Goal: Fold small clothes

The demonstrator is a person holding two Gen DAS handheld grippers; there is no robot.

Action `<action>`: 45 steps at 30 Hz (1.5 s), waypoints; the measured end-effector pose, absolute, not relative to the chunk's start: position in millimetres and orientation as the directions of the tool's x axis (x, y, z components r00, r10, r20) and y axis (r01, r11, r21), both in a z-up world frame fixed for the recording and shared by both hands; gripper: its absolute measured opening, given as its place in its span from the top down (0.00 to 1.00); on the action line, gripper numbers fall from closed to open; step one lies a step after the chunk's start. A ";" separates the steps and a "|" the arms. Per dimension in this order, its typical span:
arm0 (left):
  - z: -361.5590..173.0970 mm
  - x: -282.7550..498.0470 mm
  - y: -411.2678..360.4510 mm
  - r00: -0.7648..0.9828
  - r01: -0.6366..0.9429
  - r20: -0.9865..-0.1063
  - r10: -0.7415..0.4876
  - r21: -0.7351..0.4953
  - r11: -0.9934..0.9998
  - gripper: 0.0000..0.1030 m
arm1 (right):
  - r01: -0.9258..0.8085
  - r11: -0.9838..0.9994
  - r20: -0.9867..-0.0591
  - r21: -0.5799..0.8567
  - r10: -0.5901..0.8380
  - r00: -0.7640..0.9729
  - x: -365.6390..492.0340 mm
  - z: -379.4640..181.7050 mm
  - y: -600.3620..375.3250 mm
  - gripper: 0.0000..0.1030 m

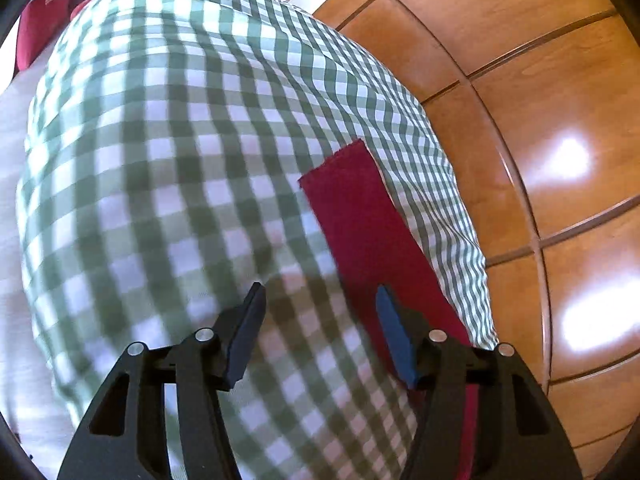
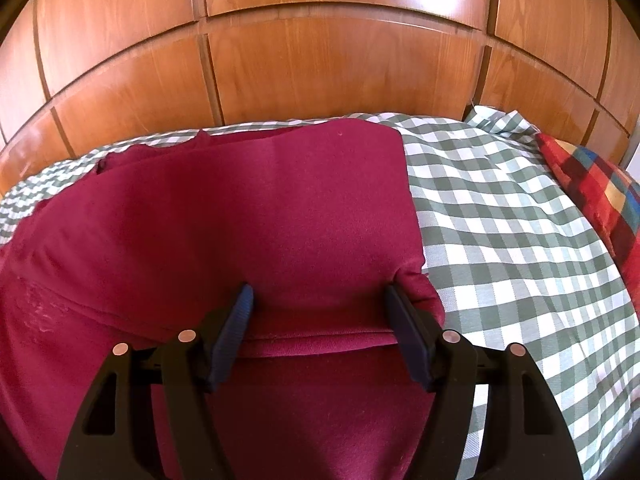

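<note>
Garment (image 2: 248,216), dark red, lies flat on the checked sheet (image 2: 500,220) of the bed, its far edge close to the wood panelling (image 2: 320,60) at 12 o'clock in the right view. Right tongs (image 2: 318,300) spread apart, both fingers sitting over the cloth's near folded edge; a bunched corner of it sits just beside the finger at 3 o'clock. Nothing clamped, though I can't tell if the tips touch the fabric. Multicolour plaid cushion (image 2: 600,192) at 2 o'clock, on the sheet, well apart from the garment.

Left tongs (image 1: 320,300) also apart, hovering over bare sheet (image 1: 180,160). A narrow red strip (image 1: 360,220) of the garment runs from 1 o'clock down past the right-hand finger. Panelling (image 1: 540,120) fills 3 o'clock. Something red (image 1: 44,16) at 10 o'clock beyond the sheet, too blurred to identify.
</note>
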State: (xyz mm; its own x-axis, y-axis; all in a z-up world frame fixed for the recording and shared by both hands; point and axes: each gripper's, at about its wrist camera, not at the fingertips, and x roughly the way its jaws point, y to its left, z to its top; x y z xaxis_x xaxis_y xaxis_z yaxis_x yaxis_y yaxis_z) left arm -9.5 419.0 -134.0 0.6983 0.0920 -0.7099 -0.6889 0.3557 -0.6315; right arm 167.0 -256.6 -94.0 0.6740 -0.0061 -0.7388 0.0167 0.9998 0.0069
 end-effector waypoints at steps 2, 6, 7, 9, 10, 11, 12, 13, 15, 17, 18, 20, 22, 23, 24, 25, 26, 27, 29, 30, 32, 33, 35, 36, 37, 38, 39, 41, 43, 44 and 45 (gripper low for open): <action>-133.8 11.8 421.7 0.681 -0.704 -0.725 0.102 -0.610 0.363 0.49 | 0.018 1.000 -0.739 0.002 -0.010 0.674 167.0 -94.1 -256.3 0.34; -135.3 35.9 432.0 0.636 -0.743 -0.758 0.142 -0.553 0.378 0.58 | 0.018 1.000 -0.739 0.000 -0.012 0.674 167.1 -94.6 -255.7 0.34; -135.3 38.2 437.3 0.626 -0.751 -0.766 0.148 -0.541 0.379 0.66 | 0.018 1.000 -0.739 0.001 -0.011 0.674 167.2 -94.7 -255.7 0.34; -135.4 51.5 444.1 0.588 -0.773 -0.793 0.159 -0.493 0.399 0.83 | 0.018 1.000 -0.738 0.004 -0.009 0.675 167.2 -94.9 -255.7 0.34; -134.6 59.1 447.4 0.570 -0.780 -0.807 0.155 -0.472 0.411 0.89 | 0.018 1.000 -0.738 0.005 -0.008 0.675 167.2 -94.8 -256.1 0.34; -130.1 58.7 447.0 0.566 -0.779 -0.810 0.153 -0.465 0.419 0.92 | 0.018 1.000 -0.738 0.008 -0.006 0.675 167.2 -94.9 -256.4 0.34; -124.0 62.8 444.9 0.568 -0.776 -0.807 0.160 -0.461 0.430 0.93 | 0.017 1.000 -0.738 0.010 -0.005 0.675 166.9 -94.9 -256.7 0.34; -117.7 66.5 441.3 0.577 -0.767 -0.799 0.166 -0.462 0.444 0.94 | 0.016 1.000 -0.737 0.011 -0.003 0.675 166.7 -94.8 -256.8 0.34; -93.2 76.8 425.1 0.642 -0.704 -0.751 0.155 -0.497 0.508 0.94 | 0.016 1.000 -0.737 0.013 -0.001 0.676 166.6 -94.7 -257.1 0.34; -71.6 84.2 404.7 0.697 -0.634 -0.707 0.123 -0.525 0.568 0.94 | 0.016 1.000 -0.737 0.013 -0.001 0.676 166.6 -94.8 -257.0 0.34; -57.2 90.1 388.7 0.727 -0.586 -0.679 0.103 -0.535 0.609 0.94 | 0.016 1.000 -0.737 0.015 0.000 0.676 166.4 -94.7 -257.1 0.34; -33.8 100.6 355.9 0.774 -0.493 -0.631 0.054 -0.547 0.677 0.94 | 0.016 1.000 -0.737 0.016 0.001 0.676 167.0 -94.6 -257.2 0.34; -14.0 112.4 315.4 0.812 -0.385 -0.583 -0.018 -0.558 0.735 0.94 | 0.016 1.000 -0.736 0.018 0.003 0.677 166.9 -94.6 -257.0 0.34; -8.5 116.4 298.1 0.822 -0.339 -0.568 -0.053 -0.562 0.755 0.94 | 0.016 1.000 -0.736 0.020 0.004 0.677 166.9 -94.5 -257.1 0.34; -2.4 125.0 271.1 0.826 -0.277 -0.555 -0.098 -0.552 0.786 0.94 | 0.015 1.000 -0.736 0.021 0.005 0.677 166.7 -94.5 -257.1 0.34; -0.6 128.9 254.9 0.826 -0.248 -0.552 -0.117 -0.541 0.804 0.94 | 0.015 1.000 -0.736 0.024 0.008 0.677 166.8 -94.4 -257.3 0.34; 1.9 136.7 227.4 0.821 -0.195 -0.550 -0.153 -0.522 0.830 0.94 | 0.014 1.000 -0.735 0.026 0.010 0.678 166.7 -94.5 -257.6 0.34; 1.5 143.1 203.5 0.812 -0.144 -0.551 -0.195 -0.513 0.846 0.94 | 0.014 0.999 -0.735 0.029 0.012 0.678 166.8 -94.6 -257.9 0.34; -3.8 153.8 157.8 0.786 -0.069 -0.564 -0.255 -0.489 0.870 0.94 | 0.015 0.999 -0.734 0.032 0.013 0.678 166.6 -94.7 -258.4 0.34; -6.5 157.0 144.6 0.774 -0.046 -0.570 -0.275 -0.483 0.874 0.94 | 0.015 0.999 -0.734 0.032 0.014 0.679 166.8 -94.7 -258.5 0.34; -17.1 165.2 110.2 0.738 0.005 -0.587 -0.334 -0.489 0.872 0.94 | 0.015 0.999 -0.735 0.035 0.016 0.678 167.1 -95.0 -258.6 0.34; -23.2 169.6 93.8 0.717 0.026 -0.598 -0.358 -0.490 0.871 0.94 | 0.015 0.999 -0.734 0.037 0.017 0.678 167.0 -95.1 -258.7 0.34; -34.7 176.5 65.0 0.680 0.058 -0.630 -0.376 -0.465 0.884 0.94 | 0.015 0.999 -0.733 0.045 0.023 0.679 166.8 -95.5 -259.6 0.34; -39.4 179.2 51.6 0.663 0.074 -0.648 -0.373 -0.440 0.895 0.93 | 0.015 0.999 -0.733 0.048 0.025 0.680 166.7 -95.7 -259.9 0.34; -43.2 181.0 37.9 0.651 0.091 -0.666 -0.365 -0.408 0.908 0.92 | 0.015 0.999 -0.732 0.049 0.026 0.681 166.4 -95.7 -260.1 0.34; -46.7 181.8 29.6 0.643 0.104 -0.679 -0.354 -0.380 0.919 0.91 | 0.015 0.999 -0.731 0.050 0.026 0.681 166.4 -95.8 -260.3 0.34; -49.4 180.1 18.0 0.635 0.118 -0.692 -0.344 -0.353 0.928 0.90 | 0.015 0.999 -0.731 0.052 0.027 0.682 166.3 -95.8 -260.5 0.34; -55.2 177.1 2.2 0.627 0.145 -0.710 -0.321 -0.299 0.943 0.90 | 0.015 0.998 -0.730 0.055 0.030 0.683 166.3 -96.0 -260.9 0.34; -57.8 172.7 -2.8 0.626 0.157 -0.719 -0.301 -0.262 0.952 0.88 | 0.014 0.998 -0.729 0.062 0.036 0.684 166.4 -96.3 -261.7 0.33; -59.2 170.4 -6.0 0.622 0.166 -0.726 -0.293 -0.244 0.956 0.86 | 0.011 0.998 -0.728 0.067 0.041 0.684 166.4 -96.4 -262.3 0.33; -61.0 166.4 -8.2 0.620 0.173 -0.730 -0.288 -0.231 0.957 0.78 | 0.007 0.997 -0.728 0.075 0.050 0.684 166.4 -96.6 -263.0 0.32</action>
State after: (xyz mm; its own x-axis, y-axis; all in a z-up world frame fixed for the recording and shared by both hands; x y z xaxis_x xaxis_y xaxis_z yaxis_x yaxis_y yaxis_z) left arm 166.4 -8.2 -61.0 0.6203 -0.2881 -0.7296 0.1729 0.9575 -0.2310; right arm 166.4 -263.0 -96.6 0.6843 0.0499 -0.7275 0.0075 0.9971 0.0754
